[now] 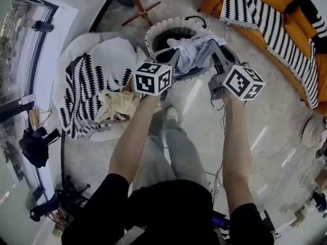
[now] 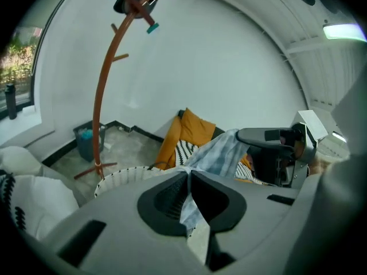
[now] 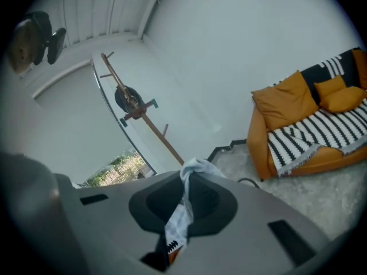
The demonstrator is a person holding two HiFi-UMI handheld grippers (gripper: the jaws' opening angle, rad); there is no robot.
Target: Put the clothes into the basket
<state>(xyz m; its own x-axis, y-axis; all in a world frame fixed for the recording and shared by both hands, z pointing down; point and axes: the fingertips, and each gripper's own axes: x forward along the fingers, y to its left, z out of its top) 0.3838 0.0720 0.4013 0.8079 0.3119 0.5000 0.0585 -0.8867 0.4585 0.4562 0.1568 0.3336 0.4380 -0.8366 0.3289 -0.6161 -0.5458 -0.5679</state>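
Note:
A pale blue-and-white checked garment [image 1: 191,52] hangs stretched between my two grippers, right over the round white basket [image 1: 159,27] with the dark inside. My left gripper [image 1: 173,60] is shut on one end of the cloth; in the left gripper view the checked garment [image 2: 221,153] runs from the pinched jaws across to the right gripper [image 2: 275,150]. My right gripper [image 1: 213,50] is shut on the other end, with the checked garment [image 3: 198,168] bunched at its closed jaws and a strip hanging below.
A white beanbag [image 1: 92,86] on the left carries a black-and-white patterned cloth [image 1: 84,93] and a cream garment [image 1: 120,106]. An orange sofa [image 1: 278,14] with a striped throw stands at the right. A brown coat stand [image 2: 106,85] rises behind the basket. Cables lie on the floor.

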